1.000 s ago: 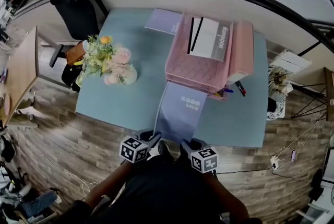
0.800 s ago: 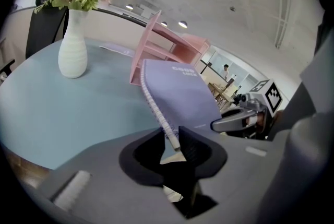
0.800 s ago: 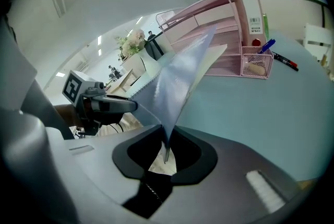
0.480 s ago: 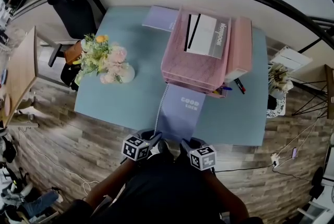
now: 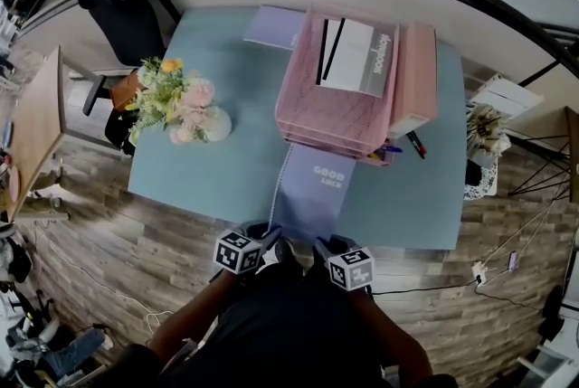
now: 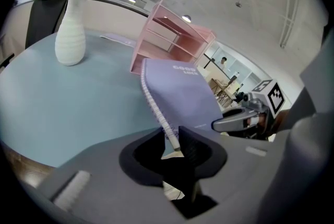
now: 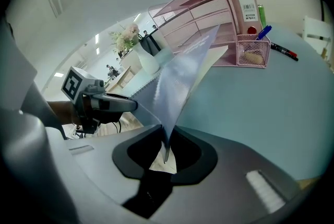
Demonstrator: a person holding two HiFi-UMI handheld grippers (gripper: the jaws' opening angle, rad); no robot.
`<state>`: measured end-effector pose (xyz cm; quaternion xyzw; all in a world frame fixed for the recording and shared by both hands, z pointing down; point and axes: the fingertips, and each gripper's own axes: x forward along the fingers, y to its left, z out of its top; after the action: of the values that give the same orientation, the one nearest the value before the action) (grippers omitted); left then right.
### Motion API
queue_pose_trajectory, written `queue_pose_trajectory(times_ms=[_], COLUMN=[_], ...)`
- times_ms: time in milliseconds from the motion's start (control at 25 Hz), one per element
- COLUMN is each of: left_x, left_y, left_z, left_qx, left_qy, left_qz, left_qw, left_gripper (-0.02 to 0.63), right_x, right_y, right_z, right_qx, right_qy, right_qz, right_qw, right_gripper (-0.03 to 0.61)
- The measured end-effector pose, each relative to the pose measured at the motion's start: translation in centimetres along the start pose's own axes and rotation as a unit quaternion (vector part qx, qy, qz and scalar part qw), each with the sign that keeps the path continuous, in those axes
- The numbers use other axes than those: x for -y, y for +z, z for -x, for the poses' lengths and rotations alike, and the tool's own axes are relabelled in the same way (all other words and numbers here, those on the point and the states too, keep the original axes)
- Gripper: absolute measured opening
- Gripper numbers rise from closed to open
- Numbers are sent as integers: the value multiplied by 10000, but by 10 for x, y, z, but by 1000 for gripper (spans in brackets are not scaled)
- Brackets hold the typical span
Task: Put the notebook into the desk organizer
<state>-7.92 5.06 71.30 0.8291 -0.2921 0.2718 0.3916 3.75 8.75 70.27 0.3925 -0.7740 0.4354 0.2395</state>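
A lilac spiral notebook (image 5: 312, 194) with white lettering on its cover hangs over the near edge of the blue-grey table, its far end close to the pink desk organizer (image 5: 348, 97). My left gripper (image 5: 268, 241) is shut on the near corner at the spiral binding (image 6: 156, 108). My right gripper (image 5: 318, 246) is shut on the other near corner of the notebook (image 7: 182, 74). In the left gripper view the notebook (image 6: 180, 93) slopes up toward the organizer (image 6: 169, 40). A white book lies on the organizer's top tier.
A white vase of flowers (image 5: 185, 104) stands on the table's left part. Another lilac notebook (image 5: 271, 26) lies behind the organizer. A mesh pen holder (image 7: 253, 50) and loose pens (image 5: 416, 145) sit at the organizer's right. A black chair (image 5: 122, 11) stands at the far left.
Both grippers and the notebook have sunk slightly toward the table edge. Both grips are unchanged.
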Motion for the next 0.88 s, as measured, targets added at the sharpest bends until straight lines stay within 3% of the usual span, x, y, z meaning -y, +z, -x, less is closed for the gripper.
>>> queue_pose_trajectory(times_ms=[880], left_x=[-14], left_y=[-7], left_z=[-12], left_qx=[-189], left_qy=[-34], left_qz=[59], left_qw=[9998], left_gripper=[147], right_x=[9], right_y=[-4], right_z=[-15], right_qx=[-225], right_qy=[22], right_qz=[-172], right_qw=[9996], right_gripper=[55])
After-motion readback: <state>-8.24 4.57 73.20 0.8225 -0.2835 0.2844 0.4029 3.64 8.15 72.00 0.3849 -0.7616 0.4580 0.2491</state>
